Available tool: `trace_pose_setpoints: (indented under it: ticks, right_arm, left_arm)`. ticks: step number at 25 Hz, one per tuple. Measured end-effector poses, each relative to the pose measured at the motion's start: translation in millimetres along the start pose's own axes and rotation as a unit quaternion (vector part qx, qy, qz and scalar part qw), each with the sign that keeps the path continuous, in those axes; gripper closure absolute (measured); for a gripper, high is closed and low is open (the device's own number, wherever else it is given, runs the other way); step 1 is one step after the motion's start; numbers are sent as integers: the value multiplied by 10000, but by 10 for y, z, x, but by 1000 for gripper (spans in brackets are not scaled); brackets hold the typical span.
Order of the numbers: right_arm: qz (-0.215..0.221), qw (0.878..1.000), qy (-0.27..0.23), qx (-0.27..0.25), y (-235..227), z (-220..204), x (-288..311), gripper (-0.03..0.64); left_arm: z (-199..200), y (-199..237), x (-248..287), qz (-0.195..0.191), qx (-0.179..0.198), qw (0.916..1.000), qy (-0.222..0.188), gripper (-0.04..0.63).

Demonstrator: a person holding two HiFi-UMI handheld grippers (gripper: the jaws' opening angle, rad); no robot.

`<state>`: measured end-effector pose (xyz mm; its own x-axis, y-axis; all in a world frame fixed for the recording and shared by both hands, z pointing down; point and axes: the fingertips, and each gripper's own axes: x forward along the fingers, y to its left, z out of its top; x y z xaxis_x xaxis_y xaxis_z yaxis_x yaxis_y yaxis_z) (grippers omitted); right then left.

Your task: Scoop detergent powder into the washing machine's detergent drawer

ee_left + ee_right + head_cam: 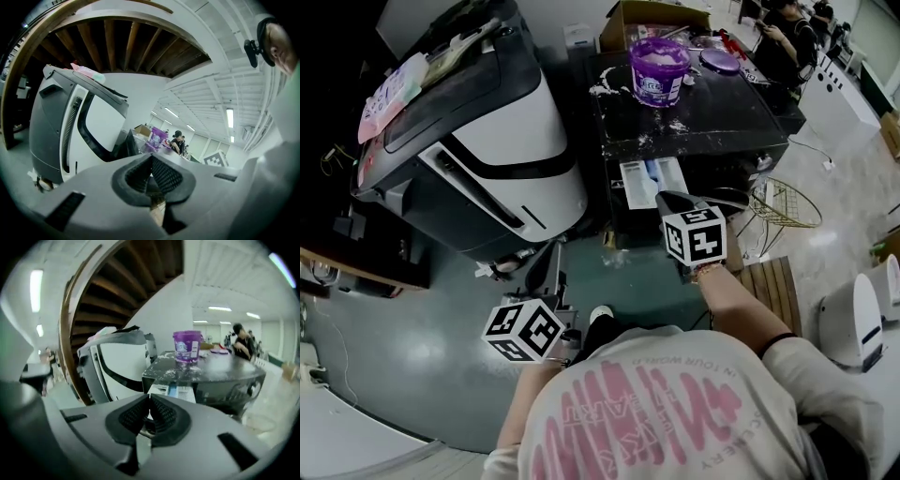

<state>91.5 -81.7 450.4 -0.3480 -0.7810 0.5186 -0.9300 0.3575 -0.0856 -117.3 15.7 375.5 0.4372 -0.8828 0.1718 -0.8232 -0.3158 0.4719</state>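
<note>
Head view: my left gripper (551, 255) hangs low beside the grey washer (516, 141). My right gripper (668, 200) hovers right at the open drawer (649, 183). The purple tub (659, 67) stands on the black top (722, 112) behind the drawer.

Left gripper view: jaws together, nothing between them, and the tub (158, 137) is far ahead.

Right gripper view: jaws pressed together, empty. The drawer (171, 390) is just ahead, and the tub (187, 347) is up on the top beyond it.

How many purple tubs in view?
1. The tub sits on the washer top, behind the drawer, lid beside it. Others may hide in the box.
</note>
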Motion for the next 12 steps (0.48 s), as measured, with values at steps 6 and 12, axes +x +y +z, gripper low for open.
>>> trace_pose_setpoints:
  ticks: [6,12]
  right_arm:
    - [401,9759,-438,2099,-112,99,-187,612]
    - [665,9507,-902,2891,-148,251,-433,612]
  left_arm:
    - [-41,83,31,283,65,9995,97,592]
    - [-21,-66,178,37,129,9998,172,592]
